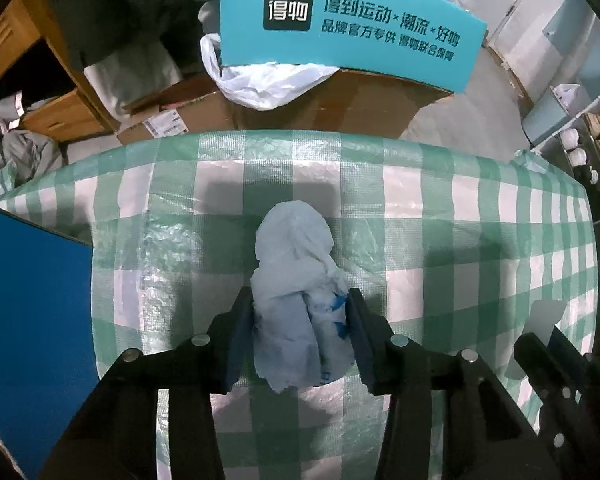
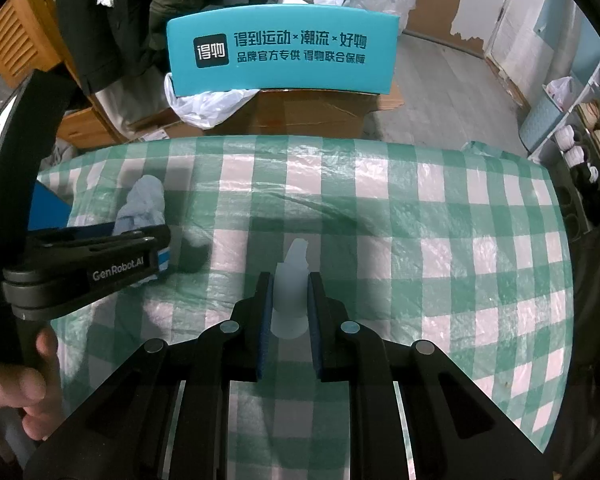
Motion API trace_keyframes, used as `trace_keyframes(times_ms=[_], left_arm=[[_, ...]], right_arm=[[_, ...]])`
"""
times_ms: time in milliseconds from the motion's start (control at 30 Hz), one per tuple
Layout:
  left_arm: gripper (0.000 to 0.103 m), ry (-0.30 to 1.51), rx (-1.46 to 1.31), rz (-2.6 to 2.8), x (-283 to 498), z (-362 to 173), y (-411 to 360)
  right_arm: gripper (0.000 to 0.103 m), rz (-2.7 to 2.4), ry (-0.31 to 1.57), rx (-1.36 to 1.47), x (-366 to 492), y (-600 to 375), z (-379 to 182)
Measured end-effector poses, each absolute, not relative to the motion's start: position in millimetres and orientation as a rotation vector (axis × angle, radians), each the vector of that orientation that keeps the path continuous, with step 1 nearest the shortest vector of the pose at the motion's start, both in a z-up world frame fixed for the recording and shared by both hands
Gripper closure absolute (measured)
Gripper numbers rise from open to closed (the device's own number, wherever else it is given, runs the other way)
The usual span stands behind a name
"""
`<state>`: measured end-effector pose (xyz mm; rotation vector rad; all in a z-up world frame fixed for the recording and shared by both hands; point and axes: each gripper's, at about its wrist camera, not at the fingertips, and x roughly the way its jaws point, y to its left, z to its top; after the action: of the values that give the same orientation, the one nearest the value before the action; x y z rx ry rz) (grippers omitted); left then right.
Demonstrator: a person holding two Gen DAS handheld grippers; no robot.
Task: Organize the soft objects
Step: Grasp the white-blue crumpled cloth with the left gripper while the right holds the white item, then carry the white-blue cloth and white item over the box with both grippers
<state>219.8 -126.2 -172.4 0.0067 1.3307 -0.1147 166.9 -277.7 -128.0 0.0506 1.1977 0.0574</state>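
A crumpled white plastic bag with blue print (image 1: 296, 300) is squeezed between the pads of my left gripper (image 1: 300, 304), just over the green-and-white checked cloth (image 1: 460, 220). The same bag shows in the right wrist view (image 2: 142, 204) beside the left gripper (image 2: 156, 240). My right gripper (image 2: 291, 288) is shut on a small translucent white plastic piece (image 2: 292, 284) that sticks up between its blue pads. In the left wrist view the right gripper (image 1: 540, 336) sits at the lower right with that white piece (image 1: 546, 314).
A teal box with Chinese print (image 1: 352, 28) stands on cardboard boxes (image 1: 340, 100) beyond the cloth's far edge, with a white plastic bag (image 1: 260, 80) beside it. A blue panel (image 1: 32, 300) lies at the left. Shelves with shoes (image 2: 592, 136) are at the right.
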Motion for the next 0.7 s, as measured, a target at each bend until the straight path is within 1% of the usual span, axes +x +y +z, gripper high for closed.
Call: trace_keyframes(times_ms=[100,700], left_arm=[[0.062,1.322,0.022,-0.132,215.0,-170.4,-127.6],[0.062,1.210,0.168,-0.134,164.7,-128.8,-119.9]], right_arm=[[0.089,0.058,1.195,0.048,166.0,-277.1,-127.3],[0.089,0.077,1.162,0.036,146.2,-267.6,-103.5]])
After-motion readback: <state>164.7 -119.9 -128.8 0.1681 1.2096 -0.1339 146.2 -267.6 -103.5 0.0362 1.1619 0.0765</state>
